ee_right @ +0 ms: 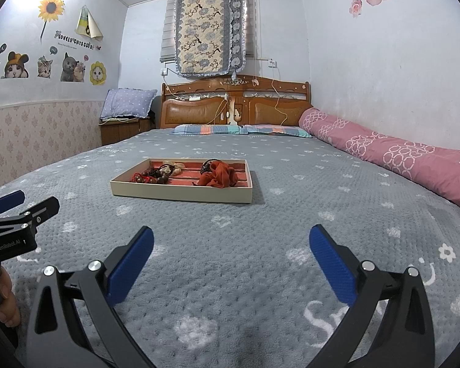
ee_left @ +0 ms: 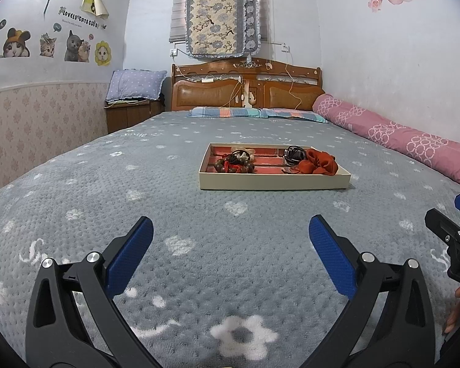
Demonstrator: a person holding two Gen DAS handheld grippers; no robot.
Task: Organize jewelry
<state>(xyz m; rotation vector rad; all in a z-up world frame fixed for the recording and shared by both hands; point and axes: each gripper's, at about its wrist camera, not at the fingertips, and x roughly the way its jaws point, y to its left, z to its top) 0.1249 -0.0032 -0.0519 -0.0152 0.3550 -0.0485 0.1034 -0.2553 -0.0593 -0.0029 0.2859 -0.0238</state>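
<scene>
A shallow cream tray (ee_left: 273,181) with a red lining lies on the grey bedspread, also in the right wrist view (ee_right: 181,194). In it lie a brown bead bracelet (ee_left: 236,165) with red cord, a dark bangle (ee_left: 293,154), a rust-red scrunchie (ee_left: 320,162) and pale pieces at the back. The bracelet (ee_right: 155,178) and scrunchie (ee_right: 219,174) show in the right wrist view too. My left gripper (ee_left: 230,230) is open and empty, well short of the tray. My right gripper (ee_right: 231,239) is open and empty, also short of it.
A pink rolled quilt (ee_left: 398,136) runs along the right wall. Striped pillows (ee_left: 257,113) lie at the wooden headboard (ee_left: 245,90). A bedside cabinet (ee_left: 132,116) with a blue pillow stands at the back left. The right gripper's body (ee_left: 457,245) shows at the left view's right edge.
</scene>
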